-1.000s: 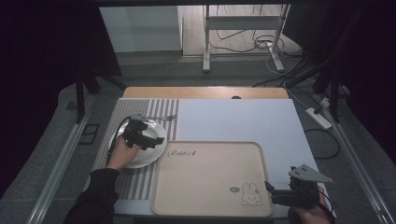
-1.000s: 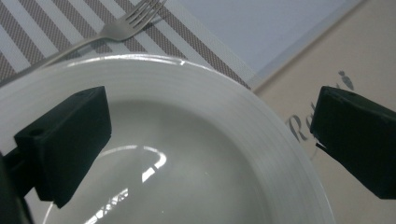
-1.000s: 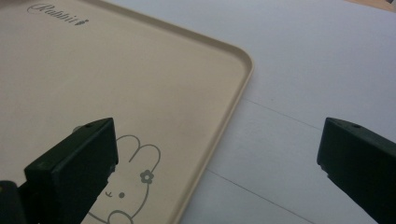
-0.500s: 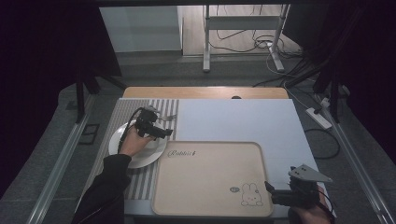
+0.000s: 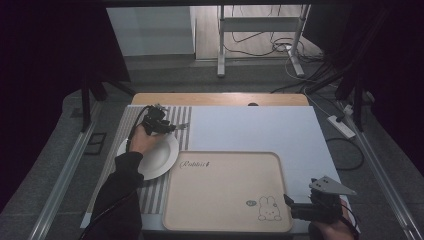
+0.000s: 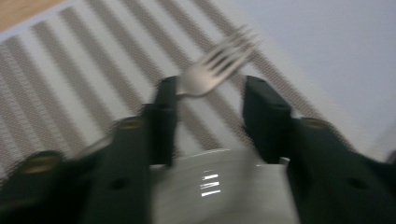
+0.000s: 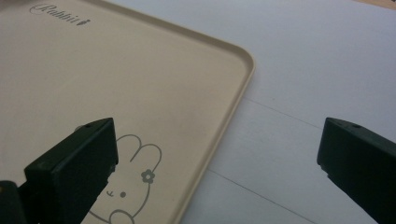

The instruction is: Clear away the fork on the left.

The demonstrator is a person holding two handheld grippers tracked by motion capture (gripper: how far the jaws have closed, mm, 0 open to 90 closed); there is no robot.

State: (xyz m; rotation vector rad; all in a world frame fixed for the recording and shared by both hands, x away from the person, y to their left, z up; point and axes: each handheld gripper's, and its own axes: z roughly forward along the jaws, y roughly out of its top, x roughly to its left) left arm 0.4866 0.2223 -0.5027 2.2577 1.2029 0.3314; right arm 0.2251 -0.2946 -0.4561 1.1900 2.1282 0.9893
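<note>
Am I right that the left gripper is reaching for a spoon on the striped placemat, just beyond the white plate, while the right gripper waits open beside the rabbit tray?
Not quite: it is a fork, not a spoon; the left gripper view shows its tines. The rest holds: the left gripper reaches over the striped placemat beyond the white plate, and the right gripper waits open beside the rabbit tray.

Left arm: dark sleeve, entering from the bottom edge and reaching forward and slightly right.
Left hand (image 5: 142,141): wrapped around the gripper body.
Left gripper (image 5: 172,127): jaws parted — pointing right.
Right hand (image 5: 332,231): at the bottom edge, mostly out of frame.
Right gripper (image 5: 289,206): held low and pointing left — jaws spread wide in the right gripper view, nothing between them.
</note>
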